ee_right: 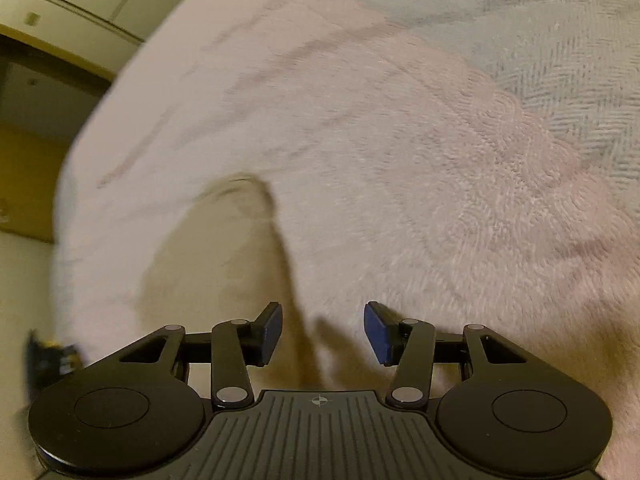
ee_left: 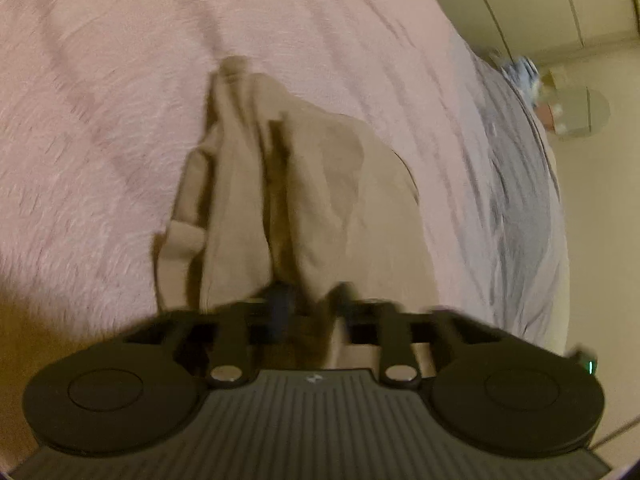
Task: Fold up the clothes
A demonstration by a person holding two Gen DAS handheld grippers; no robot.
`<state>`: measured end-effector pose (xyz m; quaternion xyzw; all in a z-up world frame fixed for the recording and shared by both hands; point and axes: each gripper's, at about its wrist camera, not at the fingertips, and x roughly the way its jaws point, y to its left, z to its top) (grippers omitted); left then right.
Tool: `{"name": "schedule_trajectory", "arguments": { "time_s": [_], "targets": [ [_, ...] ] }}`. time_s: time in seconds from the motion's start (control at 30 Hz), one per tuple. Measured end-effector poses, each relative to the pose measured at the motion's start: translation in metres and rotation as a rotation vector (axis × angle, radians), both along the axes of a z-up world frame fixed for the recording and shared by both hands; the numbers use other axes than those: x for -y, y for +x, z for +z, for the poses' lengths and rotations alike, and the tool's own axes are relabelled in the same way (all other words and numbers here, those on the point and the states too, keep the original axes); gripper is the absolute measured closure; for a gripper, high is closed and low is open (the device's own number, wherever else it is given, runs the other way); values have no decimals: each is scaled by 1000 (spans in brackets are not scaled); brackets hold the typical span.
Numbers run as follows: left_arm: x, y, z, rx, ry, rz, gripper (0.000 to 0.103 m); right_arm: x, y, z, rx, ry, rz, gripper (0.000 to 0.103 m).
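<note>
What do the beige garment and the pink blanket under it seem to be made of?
Beige garment: thin, soft woven or knit cloth, matte; it hangs in limp folds from the left tongs. Motion blur hides the weave.
Pink blanket: fluffy fleece or plush, matte; short raised fibres and a wavy pile pattern show near the open right tongs.

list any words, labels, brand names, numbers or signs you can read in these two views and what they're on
None: no readable words, numbers or brand names in either view.
Left gripper housing: a small pale mark, too blurred to read.
Right gripper housing: a small crosshair symbol, no letters.
Beige garment: no label or print visible.
Pink blanket: plain, no text.
Clutter beyond the bed: too blurred to read.
</note>
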<state>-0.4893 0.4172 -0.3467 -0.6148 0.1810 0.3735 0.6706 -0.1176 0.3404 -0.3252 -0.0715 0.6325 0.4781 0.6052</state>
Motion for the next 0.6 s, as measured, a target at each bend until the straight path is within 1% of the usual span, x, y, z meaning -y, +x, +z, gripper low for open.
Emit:
{"name": "schedule_trajectory", "arguments": {
  "time_s": [0.07, 0.1, 0.17, 0.2, 0.23, 0.3, 0.33, 0.4, 0.43, 0.47, 0.5, 0.57, 0.6],
  "targets": [
    [5, -3, 12, -8, 56, -18, 98, -7, -13, -3, 74, -21, 29, 53],
    [7, -3, 22, -21, 99, -24, 98, -9, -20, -3, 119, -30, 53, 54],
    [13, -6, 46, -56, 191, -29, 98, -16, -41, 6, 226, -22, 140, 60],
    [17, -10, 59, -71, 231, -26, 98, -19, -51, 11, 261, -10, 184, 62],
    [21, -17, 65, -86, 246, -11, 98, -21, -62, 15, 291, 6, 230, 62],
    [27, -32, 66, -117, 236, 30, 98, -21, -83, 19, 361, 29, 316, 62],
    [29, -39, 59, -127, 208, 50, 98, -20, -94, 18, 400, 37, 359, 62],
    [27, -49, 30, -121, 110, 91, 97, -17, -110, 12, 468, 42, 421, 62],
    [26, -52, 16, -97, 63, 108, 97, -18, -116, 8, 497, 43, 440, 62],
    [25, -55, 6, -73, 36, 127, 95, -20, -120, 5, 516, 48, 448, 62],
    [24, -58, 3, -50, 32, 135, 95, -18, -120, 7, 523, 56, 452, 62],
    [25, -66, 7, -25, 31, 124, 92, -8, -111, 13, 509, 80, 433, 62],
    [28, -71, 9, -11, 26, 122, 87, -1, -106, 17, 497, 93, 419, 62]
  ]
}}
